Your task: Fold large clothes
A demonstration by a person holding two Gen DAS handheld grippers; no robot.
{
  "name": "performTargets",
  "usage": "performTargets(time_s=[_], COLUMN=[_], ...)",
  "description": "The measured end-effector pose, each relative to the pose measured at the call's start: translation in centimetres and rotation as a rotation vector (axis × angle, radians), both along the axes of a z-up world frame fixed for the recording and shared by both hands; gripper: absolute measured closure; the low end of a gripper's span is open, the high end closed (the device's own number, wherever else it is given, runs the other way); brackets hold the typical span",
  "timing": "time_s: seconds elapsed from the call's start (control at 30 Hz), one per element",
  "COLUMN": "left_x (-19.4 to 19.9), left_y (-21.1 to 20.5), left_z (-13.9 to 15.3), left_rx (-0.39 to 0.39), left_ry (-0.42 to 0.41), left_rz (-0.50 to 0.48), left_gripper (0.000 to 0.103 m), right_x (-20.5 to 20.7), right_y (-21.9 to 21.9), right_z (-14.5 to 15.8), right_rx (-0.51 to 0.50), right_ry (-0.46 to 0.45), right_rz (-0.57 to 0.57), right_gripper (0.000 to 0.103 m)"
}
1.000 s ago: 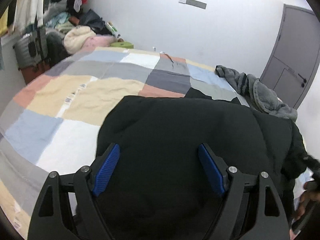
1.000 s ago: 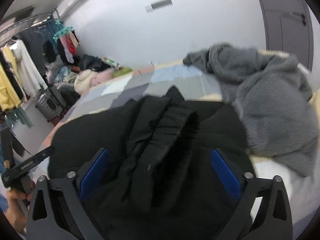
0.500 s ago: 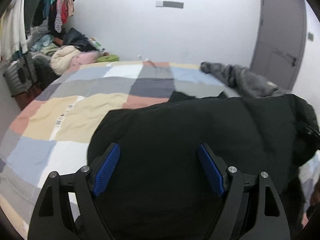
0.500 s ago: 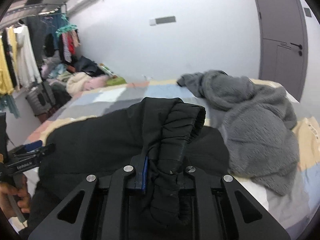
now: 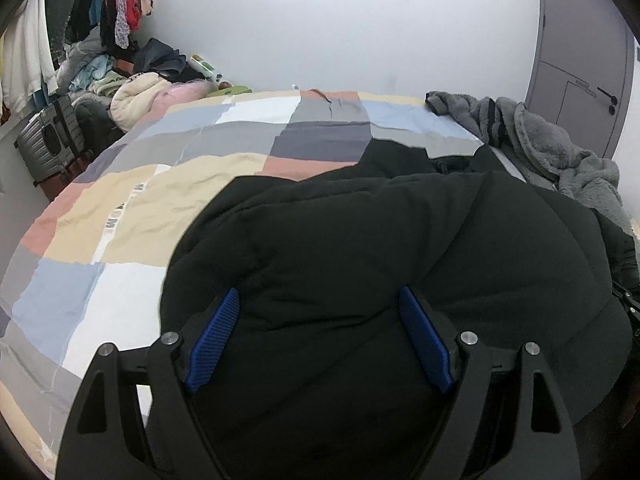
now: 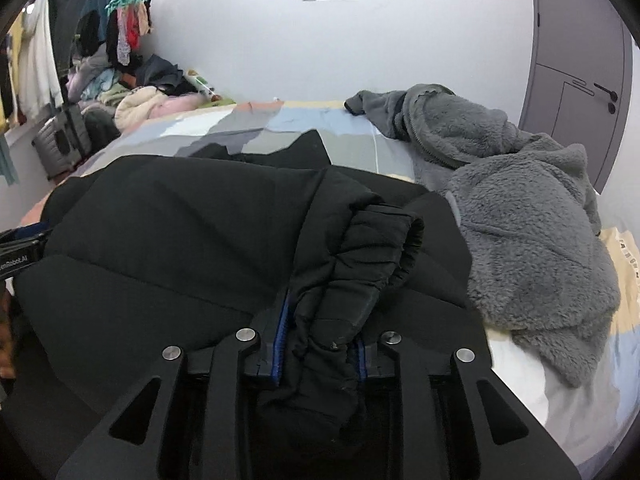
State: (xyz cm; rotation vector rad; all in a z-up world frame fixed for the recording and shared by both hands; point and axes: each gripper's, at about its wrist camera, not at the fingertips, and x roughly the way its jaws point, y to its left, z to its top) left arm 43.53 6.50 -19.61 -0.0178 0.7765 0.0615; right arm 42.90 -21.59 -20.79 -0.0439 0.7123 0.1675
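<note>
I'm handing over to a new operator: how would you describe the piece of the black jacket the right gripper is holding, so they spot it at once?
Start at the patchwork bed, where the black jacket covers the near side. The right gripper is shut on its sleeve, a puffy tube ending in a gathered elastic cuff. Unlike the fuzzy grey fleece beside it, it is smooth and black.
</note>
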Motion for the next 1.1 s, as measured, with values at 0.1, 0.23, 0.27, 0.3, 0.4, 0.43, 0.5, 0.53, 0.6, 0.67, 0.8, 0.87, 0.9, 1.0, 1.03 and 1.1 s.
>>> performTargets(time_s=[0.1, 0.23, 0.27, 0.3, 0.4, 0.43, 0.5, 0.53, 0.6, 0.67, 0.8, 0.87, 0.9, 1.0, 1.03, 1.1], left_x=[0.6, 0.9, 0.9, 0.8, 0.0, -0.3, -1.3, -2.0, -3.5, -5.3, -9.1, -11.3, -12.2, -15.8, -16.7, -19.2], left_y=[-0.1, 0.0, 0.0, 0.1, 0.8, 1.0, 1.1, 1.1, 0.7, 0.2, -0.6, -0.7, -0.6, 0.2, 0.4, 1.5], left_z=[-0.6, -0.1, 0.3, 0.7, 2.5, 3.2, 5.2, 6.2, 8.5, 11.0, 16.2, 19.1, 20.3, 23.9, 24.7, 26.5], left_rx=[-0.011, -0.033, -0.036, -0.039, -0.073, -0.084, -0.089, -0.084, -0.064, -0.038, -0.024, -0.047, -0.065, -0.113, -0.109, -0.108], left_ry=[0.012, 0.042, 0.055, 0.063, 0.086, 0.088, 0.080, 0.070, 0.047, 0.030, -0.006, -0.025, -0.033, -0.060, -0.057, -0.052], left_rz=[0.005, 0.020, 0.022, 0.026, 0.058, 0.064, 0.067, 0.065, 0.048, 0.024, -0.019, -0.042, -0.050, -0.063, -0.058, -0.047], left_gripper=[0.020, 0.020, 0.020, 0.020, 0.020, 0.019, 0.019, 0.019, 0.019, 0.019, 0.019, 0.019, 0.019, 0.018, 0.018, 0.018], right_x=[0.9, 1.6, 1.6, 1.5, 0.7, 0.4, -0.7, -1.5, -3.2, -4.9, -8.7, -10.9, -11.8, -14.8, -15.9, -18.7], right_y=[0.1, 0.4, 0.3, 0.1, -1.1, -1.3, -1.6, -1.8, -2.2, -2.4, -2.3, -2.0, -1.9, -1.3, -1.2, -1.2], right_z=[-1.0, -1.4, -1.3, -1.1, -0.1, 0.3, 1.3, 2.0, 3.8, 5.9, 10.9, 13.9, 15.1, 19.0, 20.2, 22.9], right_rx=[0.004, 0.006, 0.012, 0.025, 0.121, 0.138, 0.144, 0.143, 0.146, 0.154, 0.145, 0.151, 0.150, 0.133, 0.134, 0.135], right_ry=[0.003, 0.031, 0.041, 0.048, 0.082, 0.090, 0.097, 0.089, 0.061, 0.036, -0.028, -0.072, -0.088, -0.131, -0.151, -0.194], right_rz=[-0.001, -0.017, -0.020, -0.023, -0.044, -0.048, -0.052, -0.055, -0.053, -0.044, -0.031, -0.016, -0.011, 0.009, 0.019, 0.035], right_gripper=[0.078, 0.077, 0.077, 0.077, 0.073, 0.072, 0.048, 0.040, 0.031, 0.031, 0.031, 0.031, 0.031, 0.031, 0.031, 0.031])
